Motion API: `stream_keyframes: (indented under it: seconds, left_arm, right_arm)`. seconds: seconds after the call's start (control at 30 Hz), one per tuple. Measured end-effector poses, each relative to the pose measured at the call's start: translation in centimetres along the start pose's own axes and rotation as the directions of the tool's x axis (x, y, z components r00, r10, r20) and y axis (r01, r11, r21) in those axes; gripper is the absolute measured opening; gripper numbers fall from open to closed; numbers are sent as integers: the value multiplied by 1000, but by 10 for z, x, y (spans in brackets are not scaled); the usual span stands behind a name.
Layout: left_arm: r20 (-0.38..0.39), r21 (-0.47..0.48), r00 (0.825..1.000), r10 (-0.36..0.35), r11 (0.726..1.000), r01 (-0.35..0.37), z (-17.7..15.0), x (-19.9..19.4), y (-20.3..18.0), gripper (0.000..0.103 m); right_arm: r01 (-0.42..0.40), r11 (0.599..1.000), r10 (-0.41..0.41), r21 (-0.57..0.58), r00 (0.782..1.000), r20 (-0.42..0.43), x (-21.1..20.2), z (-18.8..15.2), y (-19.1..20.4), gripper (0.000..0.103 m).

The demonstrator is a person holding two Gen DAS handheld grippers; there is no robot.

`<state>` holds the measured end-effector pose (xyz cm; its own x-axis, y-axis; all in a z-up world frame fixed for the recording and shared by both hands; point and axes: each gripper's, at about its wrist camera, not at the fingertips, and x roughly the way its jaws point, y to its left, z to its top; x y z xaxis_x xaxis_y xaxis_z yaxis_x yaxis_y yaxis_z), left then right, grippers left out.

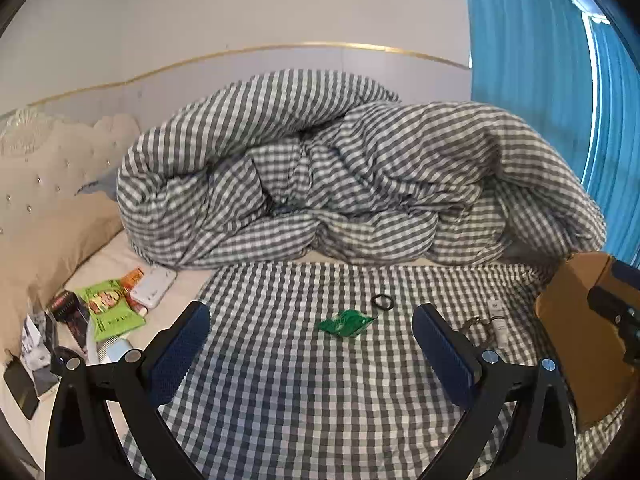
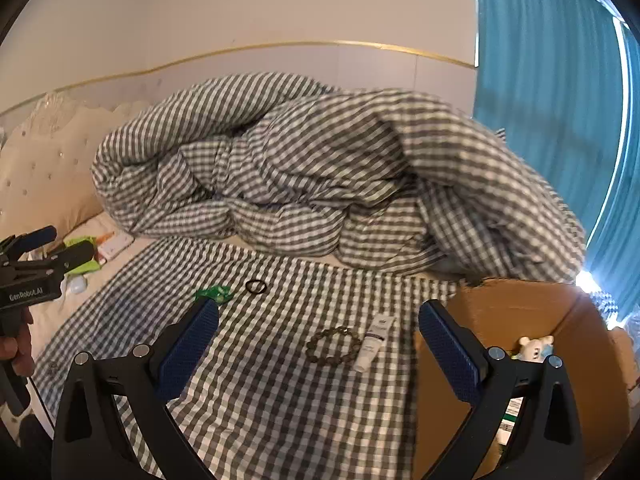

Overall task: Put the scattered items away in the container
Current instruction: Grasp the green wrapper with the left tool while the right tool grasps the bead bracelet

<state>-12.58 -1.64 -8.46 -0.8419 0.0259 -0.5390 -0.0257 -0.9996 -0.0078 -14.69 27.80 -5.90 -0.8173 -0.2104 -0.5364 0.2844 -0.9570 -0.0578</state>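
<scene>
On the checked bedsheet lie a green packet (image 1: 346, 322) (image 2: 214, 293), a black hair ring (image 1: 382, 302) (image 2: 256, 286), a bead bracelet (image 2: 333, 347) and a small white tube (image 2: 374, 344) (image 1: 497, 322). A brown cardboard box (image 2: 520, 312) (image 1: 568, 312) stands at the right with a white toy (image 2: 534, 347) inside. My left gripper (image 1: 312, 340) is open and empty, just short of the green packet. My right gripper (image 2: 320, 340) is open and empty above the bracelet and tube, beside the box.
A bunched checked duvet (image 1: 320, 168) fills the back of the bed. More items lie at the left by the cream headboard (image 1: 44, 200): a green pouch (image 1: 110, 308), a white case (image 1: 154, 286), dark boxes (image 1: 70, 312). A blue curtain (image 1: 540, 60) hangs at the right.
</scene>
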Motion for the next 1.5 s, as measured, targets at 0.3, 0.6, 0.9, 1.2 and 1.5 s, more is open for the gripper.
stream_keyframes:
  seconds: [0.3, 0.6, 0.9, 1.2, 1.5]
  left_arm:
    - [-69, 7, 996, -59, 998, 60, -17, 60, -17, 103]
    - [-161, 12, 983, -89, 996, 92, -31, 130, -32, 103]
    - [-254, 20, 962, -99, 994, 108, -47, 207, -39, 103]
    - [-366, 51, 929, -52, 996, 76, -69, 245, -50, 45]
    - [-340, 19, 940, -40, 999, 49, -66, 237, -36, 14]
  right_arm:
    - [-6, 1000, 7, 13, 999, -48, 38, -10, 0, 101]
    - [-3, 999, 8, 36, 990, -144, 95, -23, -14, 101]
    - [7, 1000, -3, 25, 986, -166, 104, -32, -24, 101]
    - [-5, 1000, 6, 6, 982, -188, 121, -35, -22, 101]
    - [-20, 1000, 19, -3, 975, -221, 140, -49, -15, 101]
